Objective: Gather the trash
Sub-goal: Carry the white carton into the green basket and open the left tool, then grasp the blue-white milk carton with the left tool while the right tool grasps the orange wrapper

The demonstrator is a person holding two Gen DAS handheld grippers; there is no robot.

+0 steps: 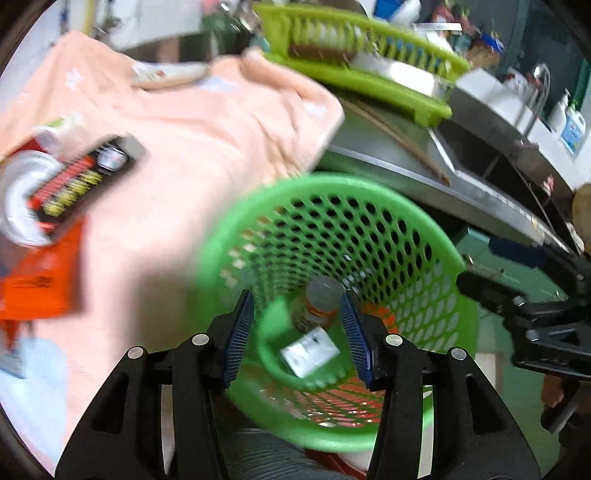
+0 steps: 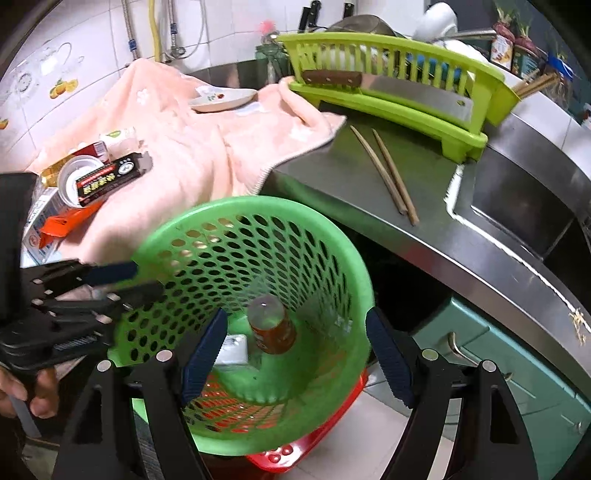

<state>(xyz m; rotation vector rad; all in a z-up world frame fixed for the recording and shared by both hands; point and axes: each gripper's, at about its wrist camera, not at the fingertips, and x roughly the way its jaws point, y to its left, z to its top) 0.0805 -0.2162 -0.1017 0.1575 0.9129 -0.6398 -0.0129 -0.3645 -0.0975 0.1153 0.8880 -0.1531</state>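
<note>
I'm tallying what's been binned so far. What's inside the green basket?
Inside the green basket lie a small bottle with an orange label and a white packet. The right hand-held gripper covers part of the bottom, so anything lying there is hidden.

left view motion-blurred, box (image 1: 70, 181) lettering unreadable, carton (image 2: 37, 229) partly hidden

White tiled wall (image 2: 110, 22), steel counter (image 2: 424, 221), perhaps teal cabinets (image 2: 517, 369)

The green basket (image 2: 258, 236) gapes open directly below both tongs. Its floor holds a bottle (image 2: 271, 325) and a white packet (image 2: 232, 349); its far rim presses the steel counter (image 2: 424, 206)
</note>
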